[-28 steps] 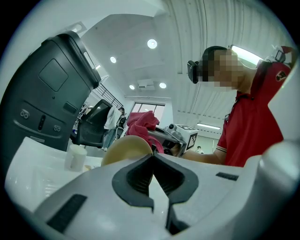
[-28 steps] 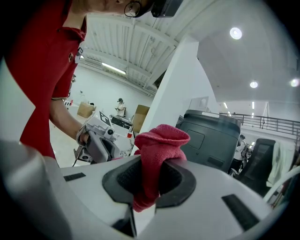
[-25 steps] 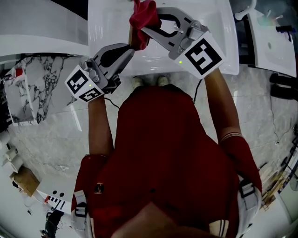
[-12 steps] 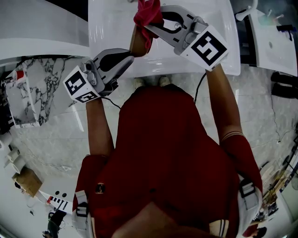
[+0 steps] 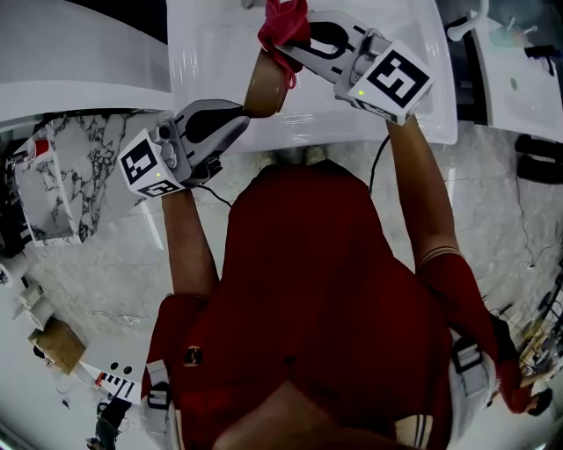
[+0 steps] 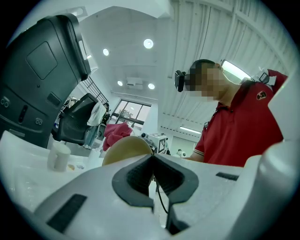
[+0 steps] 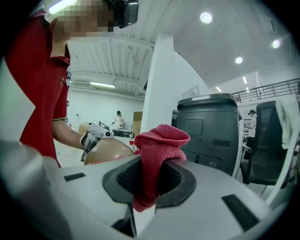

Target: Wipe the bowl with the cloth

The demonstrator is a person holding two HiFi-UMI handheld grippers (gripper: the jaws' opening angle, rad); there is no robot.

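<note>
Left gripper (image 5: 244,114) stays clamped on the tan bowl's (image 5: 264,85) near rim, and the right gripper (image 5: 290,51) on the red cloth (image 5: 283,19). Within the last second the cloth has slid toward the bowl's far edge above the white counter (image 5: 211,53), baring more of the bowl. Wiping looks under way.

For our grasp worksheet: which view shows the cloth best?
Right gripper view: cloth large, pinched between its jaws. Head view: small, at top edge. Left gripper view: a patch behind the bowl.
</note>
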